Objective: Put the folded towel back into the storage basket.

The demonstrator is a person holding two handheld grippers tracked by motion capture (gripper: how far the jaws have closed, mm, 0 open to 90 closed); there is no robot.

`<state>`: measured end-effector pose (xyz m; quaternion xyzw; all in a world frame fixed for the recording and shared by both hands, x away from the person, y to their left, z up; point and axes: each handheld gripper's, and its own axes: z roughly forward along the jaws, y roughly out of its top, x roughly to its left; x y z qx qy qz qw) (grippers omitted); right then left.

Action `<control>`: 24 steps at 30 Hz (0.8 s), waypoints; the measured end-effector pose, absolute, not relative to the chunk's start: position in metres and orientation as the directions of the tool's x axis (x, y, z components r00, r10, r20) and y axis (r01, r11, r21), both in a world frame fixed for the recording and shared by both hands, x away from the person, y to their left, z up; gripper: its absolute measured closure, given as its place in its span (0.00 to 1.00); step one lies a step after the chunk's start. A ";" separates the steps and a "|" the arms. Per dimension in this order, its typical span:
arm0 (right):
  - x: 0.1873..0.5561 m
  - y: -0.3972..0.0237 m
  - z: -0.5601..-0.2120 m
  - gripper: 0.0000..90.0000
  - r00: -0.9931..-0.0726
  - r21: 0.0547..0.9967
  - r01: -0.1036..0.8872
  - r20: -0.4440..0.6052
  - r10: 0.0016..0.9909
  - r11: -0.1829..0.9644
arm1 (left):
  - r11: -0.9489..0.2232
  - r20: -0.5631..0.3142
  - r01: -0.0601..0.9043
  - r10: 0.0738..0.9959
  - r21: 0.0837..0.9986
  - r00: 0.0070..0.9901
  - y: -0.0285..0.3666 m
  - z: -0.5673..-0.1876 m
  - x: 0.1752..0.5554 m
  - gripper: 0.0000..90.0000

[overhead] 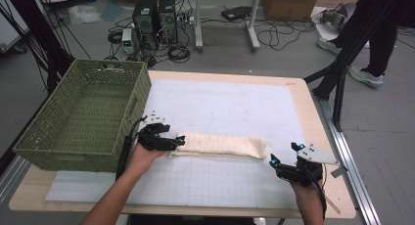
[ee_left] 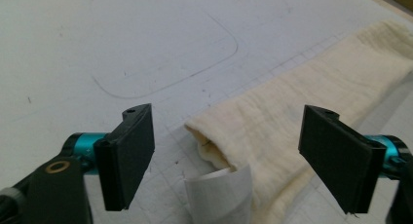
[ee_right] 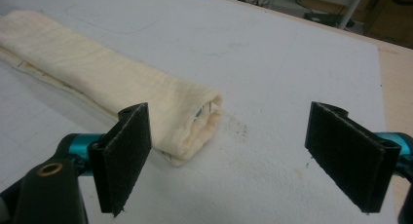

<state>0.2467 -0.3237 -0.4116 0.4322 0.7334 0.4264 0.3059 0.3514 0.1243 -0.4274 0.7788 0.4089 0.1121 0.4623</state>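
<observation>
Nearest to us in the left gripper view, the left gripper (ee_left: 226, 160) has its two black jaws spread wide, with the near end of the folded cream cloth (ee_left: 302, 112) lying between them. We see no pad pressing on the fabric; both stand clear of it, so nothing is held. A curled white label (ee_left: 221, 195) rises at that end of the cloth, right at the bottom edge of the picture, and its lower part is cut off.

From the high view we find the cloth (overhead: 220, 146) folded into a long strip on the white mat (overhead: 230, 107), near the front of the table, with the left gripper (overhead: 180, 142) at its left end and the right gripper (overhead: 286, 154) just beyond its right end, apart from it. A green woven basket (overhead: 83, 112) sits on the left side of the table.

In the right gripper view the right gripper (ee_right: 226, 156) also has its jaws wide apart and holds nothing; the cloth's open end (ee_right: 195, 117) lies ahead and toward the left jaw, not touching either pad as far as we can tell. Inside the fold something small and grey shows, too unclear to name. The cloth's far end runs out of that picture at the upper left.
</observation>
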 end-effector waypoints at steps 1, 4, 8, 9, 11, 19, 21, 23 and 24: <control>0.247 -0.324 -0.412 0.18 -0.439 0.889 0.373 -0.081 0.895 0.264 | -0.245 -0.207 0.542 0.739 0.804 0.641 0.124 -0.429 0.353 0.27; 0.247 -0.324 -0.412 0.18 -0.440 0.889 0.374 -0.082 0.894 0.265 | -0.250 -0.221 0.560 0.735 0.790 0.641 0.121 -0.433 0.354 0.32; 0.247 -0.325 -0.412 0.18 -0.440 0.888 0.373 -0.086 0.894 0.269 | -0.299 -0.208 0.567 0.721 0.767 0.661 0.113 -0.439 0.353 0.38; 0.247 -0.325 -0.412 0.18 -0.439 0.887 0.377 -0.082 0.895 0.266 | -0.313 -0.203 0.570 0.719 0.760 0.665 0.112 -0.441 0.353 0.38; 0.247 -0.325 -0.412 0.18 -0.440 0.887 0.376 -0.083 0.894 0.267 | -0.338 -0.191 0.568 0.711 0.750 0.677 0.107 -0.446 0.351 0.39; 0.247 -0.324 -0.412 0.18 -0.441 0.887 0.377 -0.082 0.893 0.268 | -0.436 -0.072 0.499 0.695 0.749 0.716 0.099 -0.445 0.343 0.54; 0.247 -0.324 -0.413 0.18 -0.442 0.886 0.377 -0.084 0.893 0.270 | -0.439 -0.072 0.500 0.693 0.746 0.717 0.100 -0.444 0.343 0.60; 0.247 -0.323 -0.413 0.18 -0.443 0.884 0.381 -0.081 0.893 0.269 | -0.434 -0.086 0.503 0.687 0.747 0.721 0.100 -0.444 0.343 0.68; 0.248 -0.323 -0.413 0.18 -0.446 0.886 0.374 -0.088 0.891 0.275 | -0.435 -0.097 0.504 0.678 0.746 0.729 0.100 -0.444 0.343 0.73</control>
